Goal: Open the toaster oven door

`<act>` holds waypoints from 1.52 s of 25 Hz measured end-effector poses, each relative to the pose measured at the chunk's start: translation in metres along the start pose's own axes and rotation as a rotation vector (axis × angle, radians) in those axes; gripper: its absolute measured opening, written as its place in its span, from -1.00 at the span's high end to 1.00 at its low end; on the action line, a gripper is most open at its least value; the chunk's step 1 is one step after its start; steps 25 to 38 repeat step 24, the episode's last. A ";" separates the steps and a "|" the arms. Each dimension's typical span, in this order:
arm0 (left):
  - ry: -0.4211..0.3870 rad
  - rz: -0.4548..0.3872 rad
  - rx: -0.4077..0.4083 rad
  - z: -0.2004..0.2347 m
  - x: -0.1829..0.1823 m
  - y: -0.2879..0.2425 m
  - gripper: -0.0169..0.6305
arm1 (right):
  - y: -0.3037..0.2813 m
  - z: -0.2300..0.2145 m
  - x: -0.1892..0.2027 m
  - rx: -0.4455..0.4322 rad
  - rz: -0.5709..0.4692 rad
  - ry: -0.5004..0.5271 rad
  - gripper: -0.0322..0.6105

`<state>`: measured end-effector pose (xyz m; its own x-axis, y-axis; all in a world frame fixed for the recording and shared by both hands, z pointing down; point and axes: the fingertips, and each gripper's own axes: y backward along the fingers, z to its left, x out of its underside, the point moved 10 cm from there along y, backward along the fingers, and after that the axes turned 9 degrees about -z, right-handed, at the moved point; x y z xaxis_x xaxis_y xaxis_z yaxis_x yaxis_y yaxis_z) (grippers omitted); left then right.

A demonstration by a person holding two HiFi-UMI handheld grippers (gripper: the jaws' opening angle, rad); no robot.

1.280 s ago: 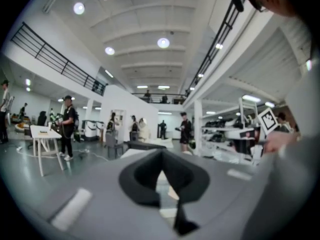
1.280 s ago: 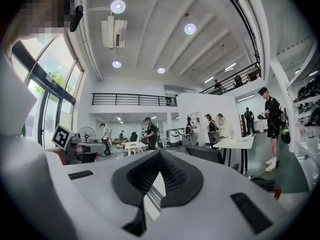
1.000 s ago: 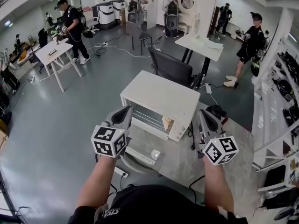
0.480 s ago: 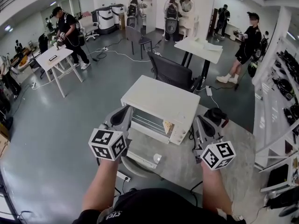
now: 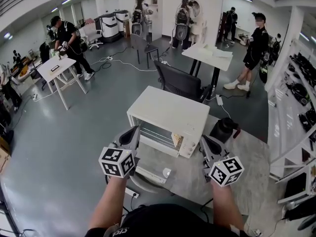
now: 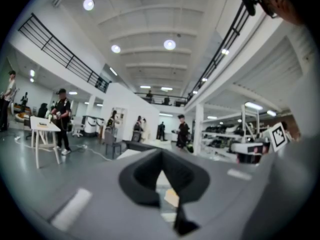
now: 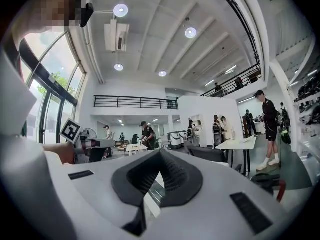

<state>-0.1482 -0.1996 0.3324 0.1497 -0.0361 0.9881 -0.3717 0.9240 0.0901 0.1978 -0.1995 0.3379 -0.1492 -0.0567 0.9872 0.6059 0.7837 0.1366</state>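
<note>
Toaster oven (image 5: 170,113), door open, holds a rack and a tan piece (image 5: 176,140); flanking it, left claw (image 5: 132,132) and right claw (image 5: 205,143) are closed, empty.

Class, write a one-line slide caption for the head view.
Shut and empty, the left gripper and right gripper flank a white boxy toaster oven on a grey tabletop.

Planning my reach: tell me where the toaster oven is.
Head view, centre: the toaster oven stands on the grey table, a black chair behind it and a black jug close at its right.
</note>
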 end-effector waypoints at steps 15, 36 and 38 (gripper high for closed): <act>0.075 0.009 0.030 0.001 0.005 -0.003 0.92 | -0.008 0.002 -0.005 -0.002 -0.009 0.003 0.93; 0.082 0.016 0.022 0.002 0.005 -0.005 0.92 | -0.015 0.006 -0.004 -0.025 0.002 0.000 0.93; 0.082 0.016 0.022 0.002 0.005 -0.005 0.92 | -0.015 0.006 -0.004 -0.025 0.002 0.000 0.93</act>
